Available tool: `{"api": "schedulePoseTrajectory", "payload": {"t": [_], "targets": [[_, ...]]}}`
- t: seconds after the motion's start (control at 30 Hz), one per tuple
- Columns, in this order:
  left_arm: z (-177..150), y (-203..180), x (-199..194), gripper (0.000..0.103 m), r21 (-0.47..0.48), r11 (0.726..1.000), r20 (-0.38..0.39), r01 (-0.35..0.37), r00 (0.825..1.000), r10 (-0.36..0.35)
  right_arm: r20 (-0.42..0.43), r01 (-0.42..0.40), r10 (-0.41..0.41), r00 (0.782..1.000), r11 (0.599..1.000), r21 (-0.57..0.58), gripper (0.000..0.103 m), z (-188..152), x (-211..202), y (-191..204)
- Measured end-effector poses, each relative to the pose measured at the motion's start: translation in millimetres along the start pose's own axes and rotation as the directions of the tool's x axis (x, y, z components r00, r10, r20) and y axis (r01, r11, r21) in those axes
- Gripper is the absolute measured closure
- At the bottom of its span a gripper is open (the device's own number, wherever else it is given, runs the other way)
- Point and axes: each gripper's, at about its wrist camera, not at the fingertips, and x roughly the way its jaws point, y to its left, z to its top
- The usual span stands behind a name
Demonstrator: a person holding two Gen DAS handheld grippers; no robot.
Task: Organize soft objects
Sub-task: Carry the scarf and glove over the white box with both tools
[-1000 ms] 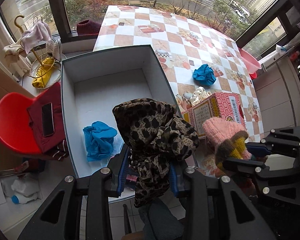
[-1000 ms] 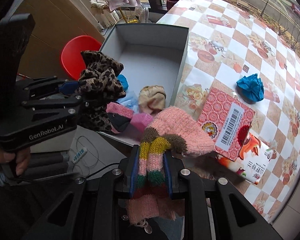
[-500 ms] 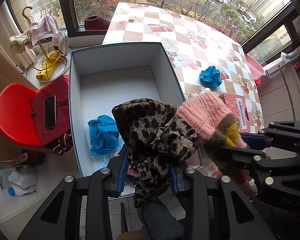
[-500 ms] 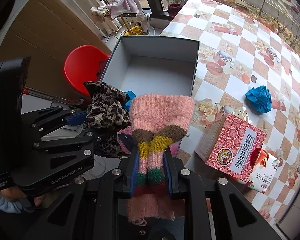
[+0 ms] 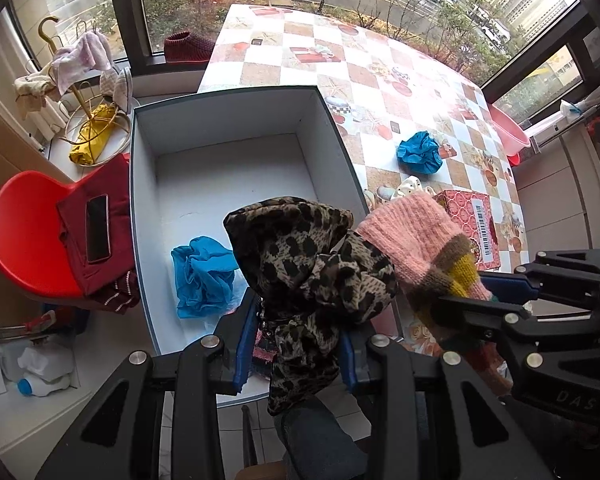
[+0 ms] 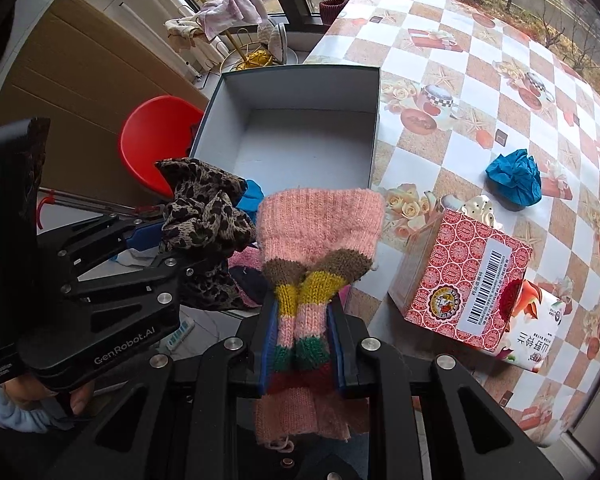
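**Halfway through the soft-stuff sort**

Both grippers are carrying cargo above the near end of the box (image 5: 236, 128): the left gripper (image 5: 296, 344) is pinching a leopard scarf (image 5: 308, 264), the right gripper (image 6: 302, 336) is squeezing a pink knit glove (image 6: 320, 228). A blue cloth (image 5: 202, 276) is already sitting inside. Another blue wad (image 6: 514, 180) is waiting on the table (image 6: 480, 80).

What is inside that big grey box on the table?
Inside the box, a crumpled blue cloth lies near the front, with bare floor behind. The leopard-print fabric and left gripper cover the front corner; only pink and dark scraps peek out.
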Motion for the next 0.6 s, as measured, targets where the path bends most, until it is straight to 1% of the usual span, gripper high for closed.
{"api": "schedulePoseTrajectory", "payload": {"t": [0.6], "targets": [[2.4,7.8,3.8,0.065,-0.024,1.0,-0.01,-0.001,1.0,0.001,-0.028,-0.005,0.005,1.0,1.0,-0.008,0.079,6.7,9.0,1.2]]}}
